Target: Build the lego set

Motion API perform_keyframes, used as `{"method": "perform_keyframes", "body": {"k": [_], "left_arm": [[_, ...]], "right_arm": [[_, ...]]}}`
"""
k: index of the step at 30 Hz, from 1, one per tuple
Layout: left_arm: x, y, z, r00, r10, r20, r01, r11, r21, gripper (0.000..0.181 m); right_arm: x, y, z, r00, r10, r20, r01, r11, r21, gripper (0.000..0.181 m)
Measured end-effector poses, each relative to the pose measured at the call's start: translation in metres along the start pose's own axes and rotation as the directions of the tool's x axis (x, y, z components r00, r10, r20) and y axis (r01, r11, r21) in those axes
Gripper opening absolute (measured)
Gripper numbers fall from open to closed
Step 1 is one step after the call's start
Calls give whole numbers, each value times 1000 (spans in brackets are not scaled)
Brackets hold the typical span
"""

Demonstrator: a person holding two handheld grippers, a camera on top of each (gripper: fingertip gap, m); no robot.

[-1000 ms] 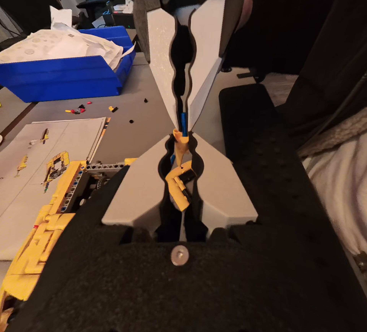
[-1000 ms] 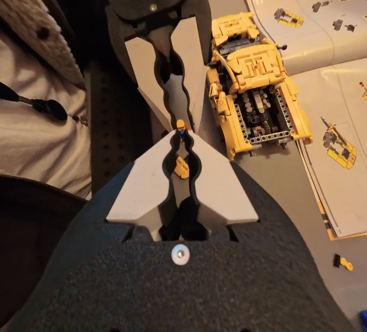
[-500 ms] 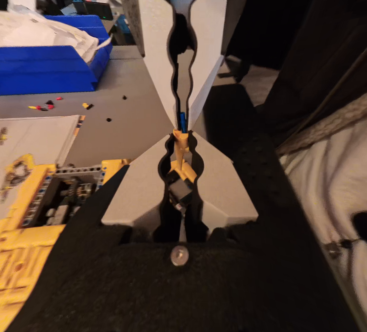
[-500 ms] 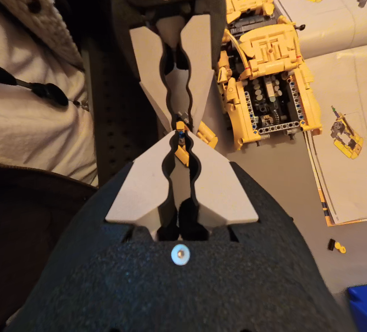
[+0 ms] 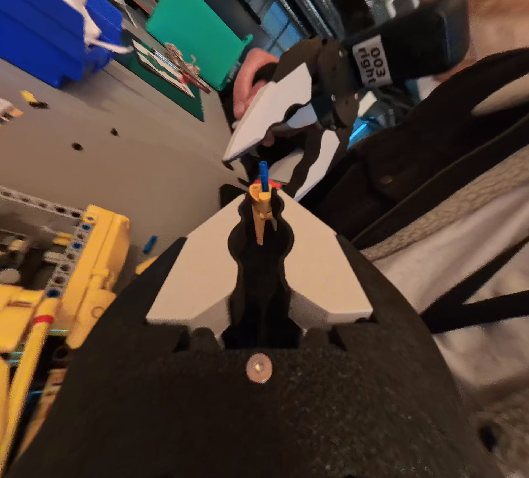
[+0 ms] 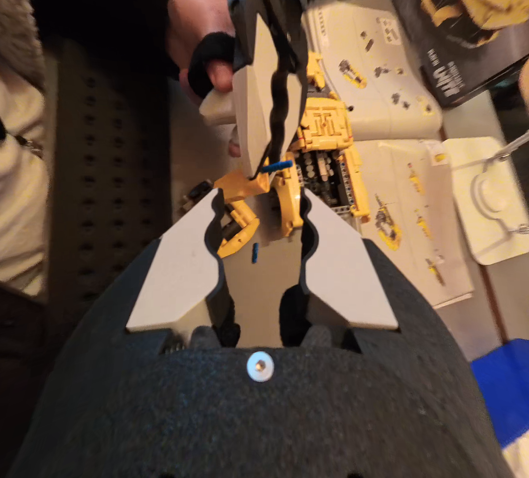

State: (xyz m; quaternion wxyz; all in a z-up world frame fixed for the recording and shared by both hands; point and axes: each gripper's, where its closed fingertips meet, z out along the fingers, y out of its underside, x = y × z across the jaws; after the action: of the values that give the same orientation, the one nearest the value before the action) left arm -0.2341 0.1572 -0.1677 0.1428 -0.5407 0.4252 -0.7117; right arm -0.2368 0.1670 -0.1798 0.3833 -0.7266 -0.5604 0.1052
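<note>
Your left tongs (image 5: 262, 198) were clamped narrow on a small yellow piece (image 5: 260, 216), gripped at its upper end, with the rest hanging down between the fingers. A blue pin (image 5: 263, 175) was seated in that piece, standing out past the fingertips. In the right wrist view the pin's long axis ran crosswise (image 6: 276, 167), pointing toward the yellow car model (image 6: 323, 160) on the desk.

Your right tongs (image 6: 259, 201) stood wide, holding nothing. They were just clear of the pin, which lay straight ahead of their gap and slightly above. In the left wrist view the same tongs (image 5: 257, 160) hung just behind the pin's free end.

A second blue pin (image 6: 254, 253) lay loose on the desk near the model's front corner, directly under the right tongs' open gap. The instruction booklet (image 6: 400, 206) lay along the desk's far side beyond the model.

Judgement: the right tongs were nearer the loose pin. Fetching it would call for a drop straight down, with the fingers turned across its axis.
</note>
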Motion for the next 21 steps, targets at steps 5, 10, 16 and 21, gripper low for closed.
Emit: {"method": "perform_keyframes", "body": {"k": [5,10,16,21], "left_arm": [[-7,0,-6,971,-225,-83,227,974,20,13],[-6,5,-7,950,-292,-113,293,956,-10,13],[-5,13,-4,939,-324,-116,320,946,-52,13],[-2,11,-4,927,-347,-143,344,938,-49,12]], "right_arm": [[1,-22,-1,995,-72,-64,78,992,101,43],[2,-15,10,998,-47,-34,50,994,92,44],[-1,-8,16,999,-51,-17,52,996,77,31],[-5,-9,14,999,-23,23,21,996,85,27]]}}
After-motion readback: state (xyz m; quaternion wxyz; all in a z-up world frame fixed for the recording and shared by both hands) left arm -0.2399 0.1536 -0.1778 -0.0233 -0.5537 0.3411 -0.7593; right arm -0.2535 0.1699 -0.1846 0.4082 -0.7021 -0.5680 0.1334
